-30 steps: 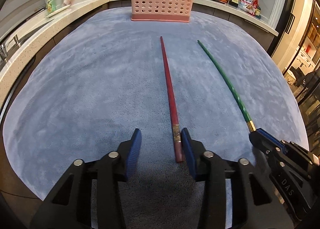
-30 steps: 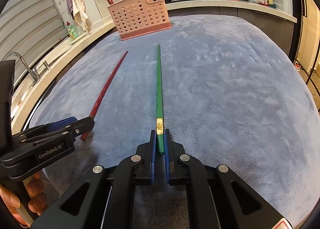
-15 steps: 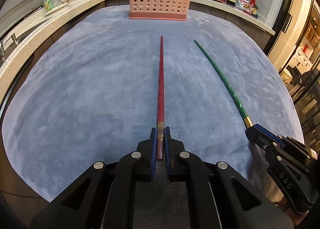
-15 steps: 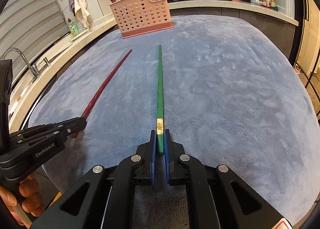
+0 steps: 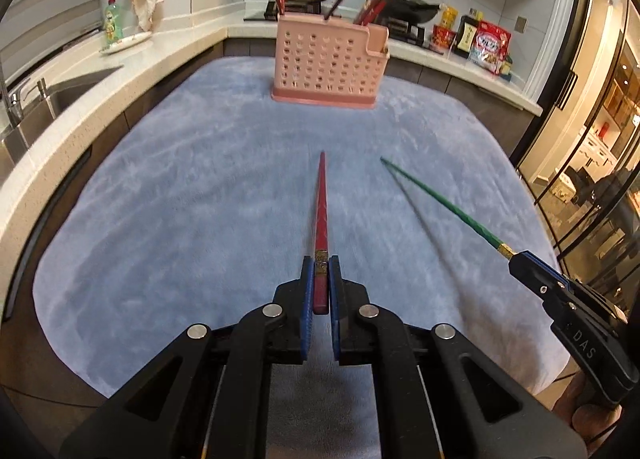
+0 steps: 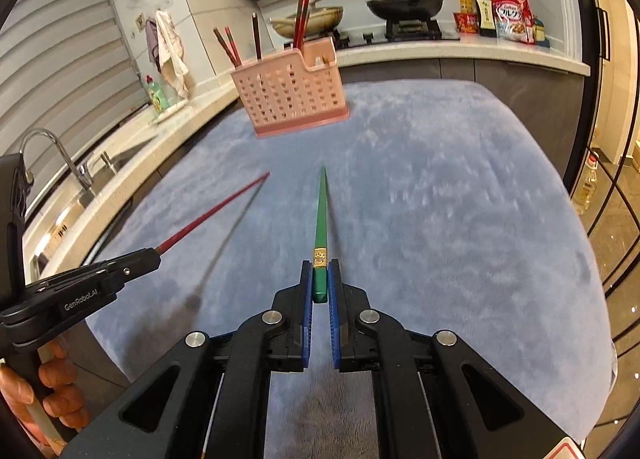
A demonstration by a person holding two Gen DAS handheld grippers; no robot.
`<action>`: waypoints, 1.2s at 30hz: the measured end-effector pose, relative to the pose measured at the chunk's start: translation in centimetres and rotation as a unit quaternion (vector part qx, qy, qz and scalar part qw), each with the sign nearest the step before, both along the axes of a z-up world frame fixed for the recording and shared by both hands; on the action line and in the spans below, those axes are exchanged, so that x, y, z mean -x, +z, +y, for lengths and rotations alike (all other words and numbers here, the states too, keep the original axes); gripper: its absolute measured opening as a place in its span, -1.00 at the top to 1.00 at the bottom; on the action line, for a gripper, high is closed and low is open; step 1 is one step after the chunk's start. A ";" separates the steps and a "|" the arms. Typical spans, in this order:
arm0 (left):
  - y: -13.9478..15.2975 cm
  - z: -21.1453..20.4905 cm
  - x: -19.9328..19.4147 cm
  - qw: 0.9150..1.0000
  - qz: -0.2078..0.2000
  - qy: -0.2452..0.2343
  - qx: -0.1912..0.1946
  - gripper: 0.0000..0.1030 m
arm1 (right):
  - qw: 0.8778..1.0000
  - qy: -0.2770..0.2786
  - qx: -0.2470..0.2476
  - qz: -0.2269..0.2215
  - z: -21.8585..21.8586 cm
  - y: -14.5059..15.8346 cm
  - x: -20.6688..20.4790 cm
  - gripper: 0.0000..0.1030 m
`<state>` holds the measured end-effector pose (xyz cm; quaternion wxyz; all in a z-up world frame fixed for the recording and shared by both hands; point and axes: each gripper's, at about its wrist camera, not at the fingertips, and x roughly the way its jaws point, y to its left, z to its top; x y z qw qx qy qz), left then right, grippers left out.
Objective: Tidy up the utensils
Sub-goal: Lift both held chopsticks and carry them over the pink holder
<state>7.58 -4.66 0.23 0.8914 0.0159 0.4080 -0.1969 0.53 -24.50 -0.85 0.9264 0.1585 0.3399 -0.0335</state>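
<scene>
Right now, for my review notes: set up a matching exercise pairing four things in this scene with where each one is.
Things:
1. red chopstick
2. green chopstick
3. pink holder
4. green bottle

Places:
A. far end of the blue cloth
B. in the right tongs
C. on the counter by the sink
D. in the left tongs

Pairs: 1-D, 2-B, 3-A, 4-C

White tiled walls (image 6: 224, 7); pale countertop (image 5: 192, 47); slatted blind (image 6: 60, 59); glass doors (image 5: 600, 147).
</scene>
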 end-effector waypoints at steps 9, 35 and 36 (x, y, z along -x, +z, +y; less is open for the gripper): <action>6.1 1.0 -2.5 0.998 -0.055 0.011 0.025 0.87 | 0.998 0.006 0.012 -0.062 -0.9 5.7 -2.2 0.87; 18.8 0.6 -14.1 0.984 -0.165 0.034 0.063 0.87 | 0.986 0.016 -0.022 -0.165 -4.5 16.6 -13.1 0.87; 19.3 0.4 -14.5 0.983 -0.171 0.034 0.063 0.87 | 0.985 0.015 -0.021 -0.170 -4.5 17.0 -13.4 0.87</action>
